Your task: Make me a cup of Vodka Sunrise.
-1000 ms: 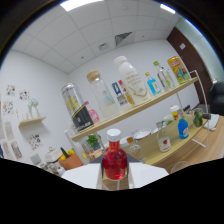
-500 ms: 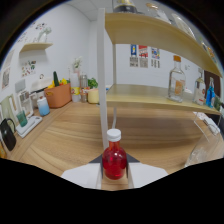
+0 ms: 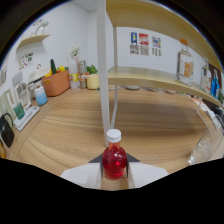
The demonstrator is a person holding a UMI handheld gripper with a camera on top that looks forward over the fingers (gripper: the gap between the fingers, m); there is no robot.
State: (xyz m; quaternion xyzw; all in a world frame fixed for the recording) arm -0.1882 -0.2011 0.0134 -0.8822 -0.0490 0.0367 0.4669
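Observation:
A small bottle of red liquid (image 3: pixel 114 160) with a white cap stands upright between my fingers, and my gripper (image 3: pixel 114 175) is shut on its body. It is held above a wooden table (image 3: pixel 150 130). A clear glass (image 3: pixel 204 148) stands on the table ahead of the fingers to the right. A clear glass bottle (image 3: pixel 185 64) stands on the wooden shelf (image 3: pixel 150 77) beyond.
A white shelf post (image 3: pixel 106 70) rises straight ahead of the held bottle. An orange basket (image 3: pixel 56 82) with fruit, a yellow pot (image 3: pixel 92 80) and small jars (image 3: pixel 41 94) sit at the far left by the wall. Posters (image 3: pixel 145 44) hang on the back wall.
The view has swung from the tilted shelves down and around to the table; the shelf post has come closer. The red bottle stays gripped between the fingers.

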